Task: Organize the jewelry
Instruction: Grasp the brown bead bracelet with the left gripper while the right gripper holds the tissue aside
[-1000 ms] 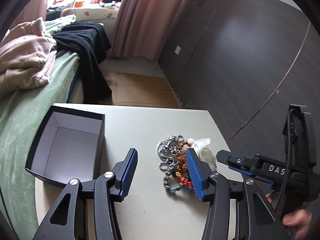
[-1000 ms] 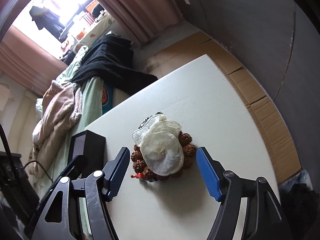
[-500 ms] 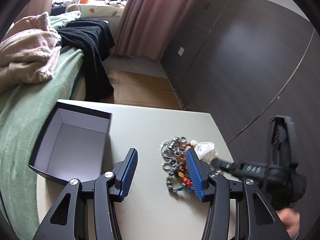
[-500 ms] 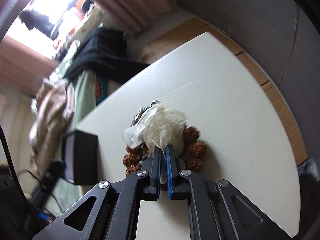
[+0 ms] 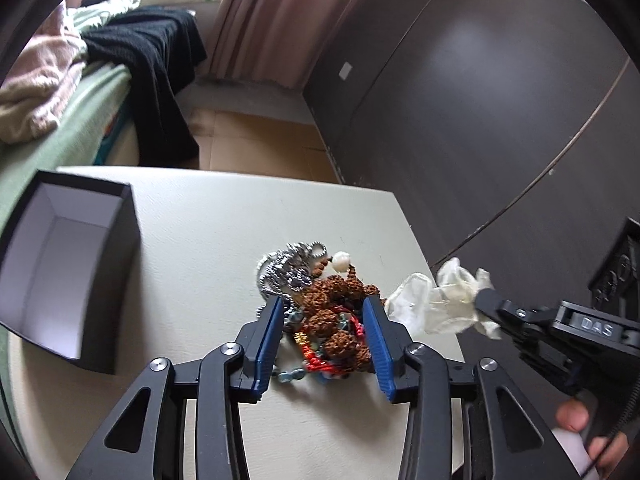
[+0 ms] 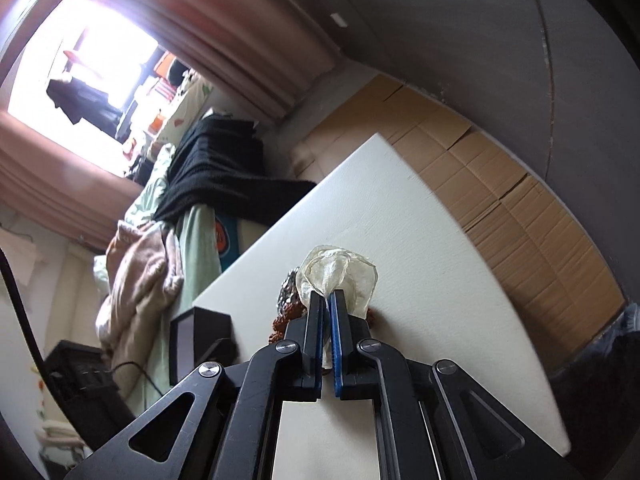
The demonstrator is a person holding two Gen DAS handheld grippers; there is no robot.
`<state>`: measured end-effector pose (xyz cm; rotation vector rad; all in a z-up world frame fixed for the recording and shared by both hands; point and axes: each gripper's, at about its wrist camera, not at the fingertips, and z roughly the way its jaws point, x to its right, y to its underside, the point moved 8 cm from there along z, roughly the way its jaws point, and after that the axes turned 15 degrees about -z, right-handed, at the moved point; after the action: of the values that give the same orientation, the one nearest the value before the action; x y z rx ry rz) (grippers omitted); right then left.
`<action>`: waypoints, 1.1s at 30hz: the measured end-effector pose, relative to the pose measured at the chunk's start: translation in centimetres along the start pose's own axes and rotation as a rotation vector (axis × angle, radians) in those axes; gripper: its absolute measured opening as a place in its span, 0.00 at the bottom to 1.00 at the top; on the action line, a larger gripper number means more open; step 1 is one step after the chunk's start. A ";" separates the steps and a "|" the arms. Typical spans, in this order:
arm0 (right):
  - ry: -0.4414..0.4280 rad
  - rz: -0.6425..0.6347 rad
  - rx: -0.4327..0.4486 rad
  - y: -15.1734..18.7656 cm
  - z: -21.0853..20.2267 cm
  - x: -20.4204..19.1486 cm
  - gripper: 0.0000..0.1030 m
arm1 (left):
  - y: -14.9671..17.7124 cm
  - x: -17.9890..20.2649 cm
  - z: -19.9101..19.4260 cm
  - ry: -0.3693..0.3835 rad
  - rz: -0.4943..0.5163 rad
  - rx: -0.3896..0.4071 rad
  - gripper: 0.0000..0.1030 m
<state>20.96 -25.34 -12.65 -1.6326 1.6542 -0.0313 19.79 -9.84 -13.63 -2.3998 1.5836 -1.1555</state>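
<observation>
Reading: "DAS" in pale letters on the right gripper [image 5: 486, 302] body, left wrist view only; no other legible writing.
Right gripper: jaws closed on white sheer pouch [image 6: 340, 276]; pouch lifted, hanging off the table's right edge in left view.
Left gripper [image 5: 324, 344]: jaws apart, blue pads straddling the jewelry pile [image 5: 320, 312], not clamped.
Jewelry pile: on white table [image 5: 200, 240], toward right edge; brown knobbly beads, silver chain [image 5: 288, 268], red cord, blue-grey beads, one white bead [image 5: 341, 261].
Black box [image 5: 68, 276]: open, pale inside, at table's left edge, well apart from pile.
Left view only: box interior, pile detail, person's fingers under right gripper.
Right view only: bright window [image 6: 100, 60], box's outer side; pile mostly hidden behind pouch.
</observation>
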 end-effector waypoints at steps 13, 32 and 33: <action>0.003 0.055 0.019 -0.2 -1.6 1.5 0.05 | 1.7 -0.2 3.0 -0.075 -0.016 -0.065 0.28; -0.044 -0.023 0.042 0.6 -2.1 -2.1 0.05 | 0.1 1.6 -6.8 0.071 0.017 0.063 0.19; -0.050 -0.030 0.045 0.7 -2.1 -2.3 0.05 | 0.0 1.4 -7.6 0.071 0.011 0.071 0.19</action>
<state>18.93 -24.33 -10.40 -1.6118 1.5802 -0.0418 15.56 -8.31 -7.36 -2.3286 1.5453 -1.2863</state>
